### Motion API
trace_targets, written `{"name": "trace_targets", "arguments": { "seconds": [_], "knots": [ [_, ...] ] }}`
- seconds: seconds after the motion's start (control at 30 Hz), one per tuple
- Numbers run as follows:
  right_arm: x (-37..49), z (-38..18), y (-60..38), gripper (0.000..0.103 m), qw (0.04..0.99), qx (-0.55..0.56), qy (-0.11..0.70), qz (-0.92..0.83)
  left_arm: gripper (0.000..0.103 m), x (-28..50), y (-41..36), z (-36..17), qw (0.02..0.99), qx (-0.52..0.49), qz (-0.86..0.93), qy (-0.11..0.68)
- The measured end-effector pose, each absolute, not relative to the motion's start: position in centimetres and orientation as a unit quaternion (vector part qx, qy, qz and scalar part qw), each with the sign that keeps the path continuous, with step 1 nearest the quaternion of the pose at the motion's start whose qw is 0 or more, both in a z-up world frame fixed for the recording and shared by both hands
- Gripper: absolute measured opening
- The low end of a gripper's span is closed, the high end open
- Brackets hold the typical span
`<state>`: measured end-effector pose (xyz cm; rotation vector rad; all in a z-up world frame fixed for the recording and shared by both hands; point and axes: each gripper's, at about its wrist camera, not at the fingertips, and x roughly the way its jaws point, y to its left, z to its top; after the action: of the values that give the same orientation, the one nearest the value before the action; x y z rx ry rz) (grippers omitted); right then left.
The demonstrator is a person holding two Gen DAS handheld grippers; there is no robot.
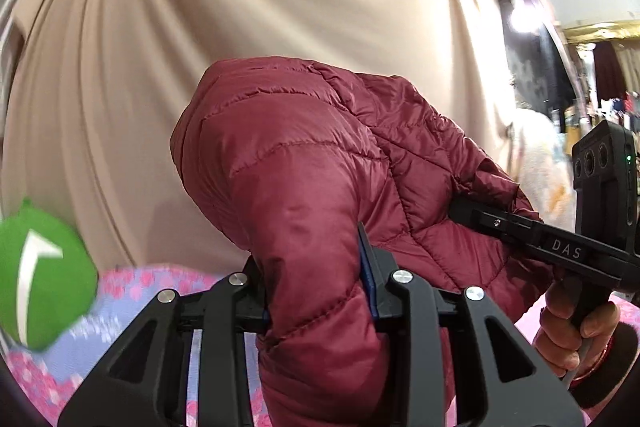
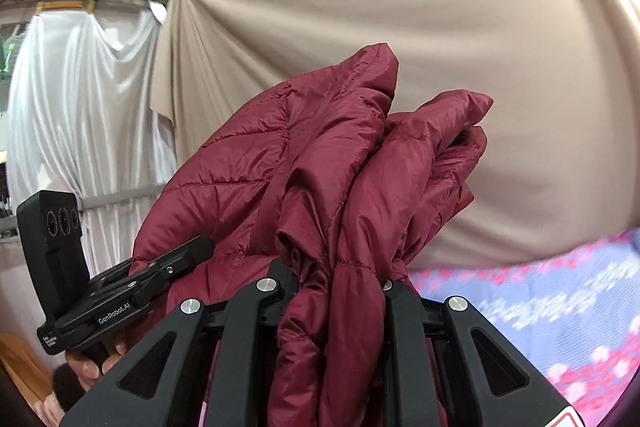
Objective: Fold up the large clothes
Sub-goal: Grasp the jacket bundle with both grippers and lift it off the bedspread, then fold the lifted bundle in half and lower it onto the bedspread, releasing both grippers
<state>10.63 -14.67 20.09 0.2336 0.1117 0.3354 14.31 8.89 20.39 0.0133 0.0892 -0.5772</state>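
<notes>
Gripping the maroon puffer jacket (image 1: 304,163), left tongs (image 1: 320,299) and right tongs (image 2: 340,291) hold it raised (bunched folds) over the floral bedsheet (image 2: 540,307).

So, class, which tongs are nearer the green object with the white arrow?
Left. The left tongs grip the maroon quilted jacket just beside the green object; the right tongs clamp the jacket's far side, farther from it.
</notes>
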Motion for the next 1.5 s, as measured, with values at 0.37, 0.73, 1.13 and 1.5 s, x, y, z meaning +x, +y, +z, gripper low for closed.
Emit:
{"name": "trace_targets", "arguments": {
  "seconds": [0.37,0.73,1.13,1.5],
  "knots": [
    [25.7,-2.8,-13.4,0.03,0.926,0.144,0.337,0.091,0.048,27.7,8.2,-1.2,0.936,0.029,-0.222,0.27],
    [19.9,1.9,-16.2,0.046,0.935,0.15,0.315,0.068,0.081,21.5,11.1,2.6,0.921,0.027,-0.211,0.326],
    [25.0,-0.4,-14.4,0.009,0.92,0.117,0.37,0.063,0.05,20.6,11.2,-2.9,0.904,0.053,-0.15,0.397],
    [23.8,-3.3,-17.7,0.008,0.9,0.178,0.395,0.048,0.037,22.1,8.7,-4.7,0.905,0.116,-0.116,0.393]
  ]
}}
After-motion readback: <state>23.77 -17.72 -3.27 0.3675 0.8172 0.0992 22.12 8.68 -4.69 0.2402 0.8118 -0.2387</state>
